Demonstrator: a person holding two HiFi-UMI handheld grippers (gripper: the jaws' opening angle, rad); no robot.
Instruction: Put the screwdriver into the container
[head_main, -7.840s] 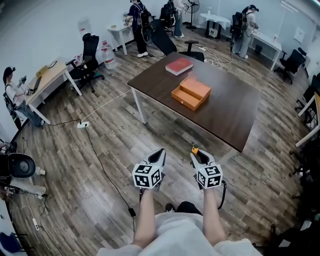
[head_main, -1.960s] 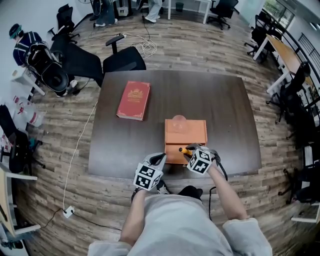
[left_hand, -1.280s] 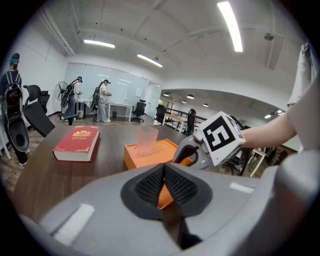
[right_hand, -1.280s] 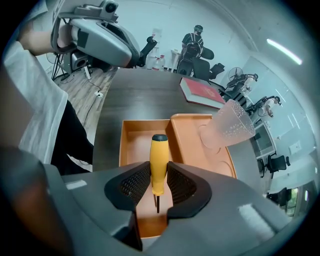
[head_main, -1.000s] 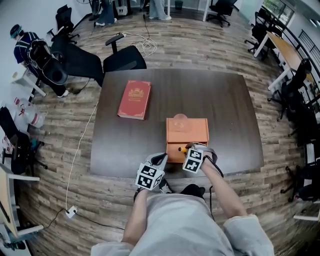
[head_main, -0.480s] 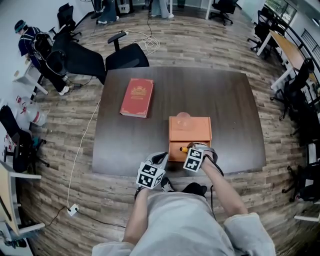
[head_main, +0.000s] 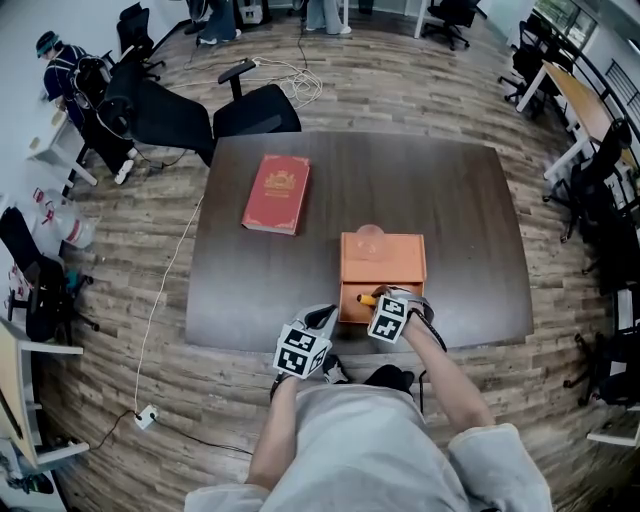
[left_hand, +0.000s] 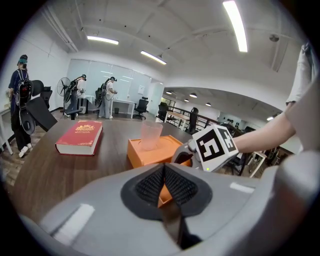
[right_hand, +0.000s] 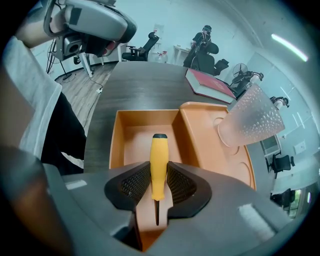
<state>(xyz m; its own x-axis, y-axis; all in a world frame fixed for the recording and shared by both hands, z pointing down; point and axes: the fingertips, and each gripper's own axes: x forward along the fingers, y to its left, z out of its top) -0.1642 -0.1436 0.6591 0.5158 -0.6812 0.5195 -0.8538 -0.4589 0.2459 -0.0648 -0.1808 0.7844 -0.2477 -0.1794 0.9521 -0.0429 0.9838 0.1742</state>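
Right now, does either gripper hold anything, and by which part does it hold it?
The right gripper holds the yellow screwdriver by its handle, near the shaft end. The left gripper holds nothing; its jaws are together.

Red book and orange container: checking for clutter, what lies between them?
Only bare table between red book and orange container, in the head view.

Light grey short-sleeved shirt

Wood-plank floor is surrounding the bench; black chairs are standing at eleven o'clock, a desk at two o'clock; ceiling strip lights are glowing.
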